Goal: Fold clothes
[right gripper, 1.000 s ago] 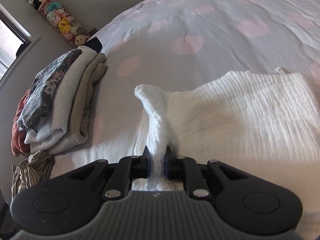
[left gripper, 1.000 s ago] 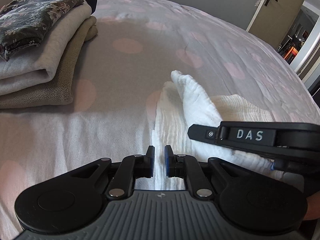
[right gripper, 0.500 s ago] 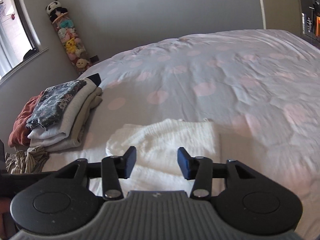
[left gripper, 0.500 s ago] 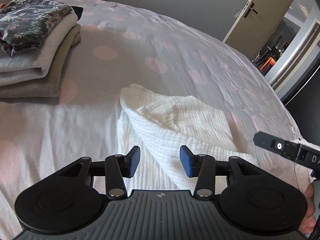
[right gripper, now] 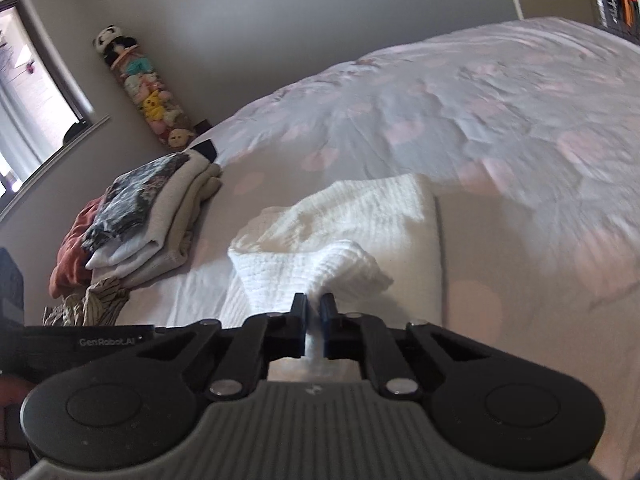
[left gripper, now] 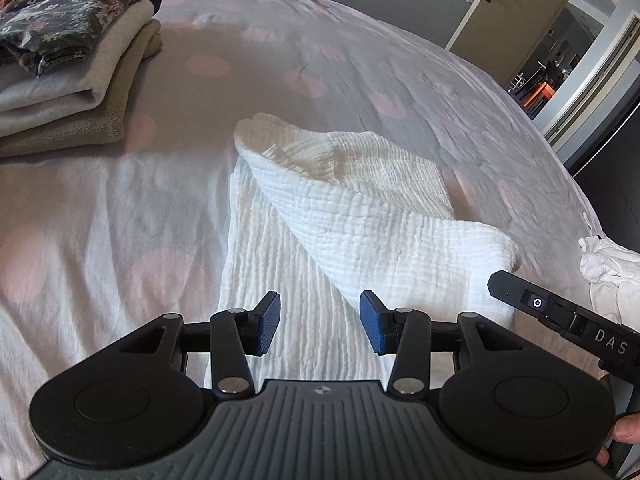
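A white crinkled muslin garment (left gripper: 360,216) lies partly folded on the bed, one flap turned diagonally over ribbed lower layers. At ten o'clock, well apart, sits a stack of folded clothes (left gripper: 68,68), floral piece on top.

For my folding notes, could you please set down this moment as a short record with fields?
surface: bed with a pale cover dotted pink
garment in work: white crinkled cloth, partly folded, one layer lying diagonally over the rest
left claw: open, hovering over the cloth's near part, nothing between its pads
right claw: shut on a bunched corner of the white crinkled cloth
finished pile: folded stack on the bed, to the left of the cloth, a dark floral piece on top
background: open door; window
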The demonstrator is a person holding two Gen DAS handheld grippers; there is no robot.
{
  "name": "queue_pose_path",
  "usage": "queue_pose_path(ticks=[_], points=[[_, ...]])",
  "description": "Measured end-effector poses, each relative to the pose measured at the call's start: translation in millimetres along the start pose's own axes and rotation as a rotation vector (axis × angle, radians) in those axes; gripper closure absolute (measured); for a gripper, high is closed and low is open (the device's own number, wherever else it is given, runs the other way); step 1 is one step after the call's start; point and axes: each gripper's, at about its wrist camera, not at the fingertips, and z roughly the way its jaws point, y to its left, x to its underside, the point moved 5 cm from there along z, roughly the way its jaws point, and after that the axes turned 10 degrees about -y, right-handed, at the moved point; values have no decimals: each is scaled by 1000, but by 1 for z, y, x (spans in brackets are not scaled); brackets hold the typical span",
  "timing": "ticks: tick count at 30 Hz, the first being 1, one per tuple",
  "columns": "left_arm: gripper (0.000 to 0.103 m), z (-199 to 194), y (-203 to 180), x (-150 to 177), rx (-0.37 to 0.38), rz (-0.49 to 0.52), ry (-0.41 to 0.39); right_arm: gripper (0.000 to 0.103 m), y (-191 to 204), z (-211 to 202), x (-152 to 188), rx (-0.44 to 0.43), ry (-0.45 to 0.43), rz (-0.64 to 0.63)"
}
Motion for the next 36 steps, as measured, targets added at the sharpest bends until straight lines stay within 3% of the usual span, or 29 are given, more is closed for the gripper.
queue_pose_path(ticks=[4, 7, 11, 13, 17, 28, 31, 34, 35, 36], points=[[61, -23, 5, -5, 24, -41, -7, 96, 35, -5, 14, -72, 5, -120], [52, -41, 4, -17, 50, -53, -32, 96, 60, -6, 32, -127, 29, -212], [42, -43, -2, -19, 23, 18, 15, 96, 88, -3, 60, -200, 80, -283], [42, -32, -1, -11, 5, 46, 80, 96, 96, 1, 71, -222, 102, -302], [42, -9, 10, 8, -2, 4, 190, 96, 102, 11, 87, -234, 136, -318], [42, -2, 23, 23, -1, -41, 236, 91, 111, 29, 115, -253, 211, -384], [42, -2, 15, 28, 2, 4, 236, 84, 111, 31, 116, -271, 225, -373], [42, 1, 8, 36, -32, 84, 252, 82, 112, 31, 120, -287, 237, -368], [46, 5, 11, 39, -70, 104, 268, 82, 111, 30, 121, -286, 240, -370], [60, 10, 14, 43, -110, 121, 287, 82, 110, 29, 121, -282, 240, -371]])
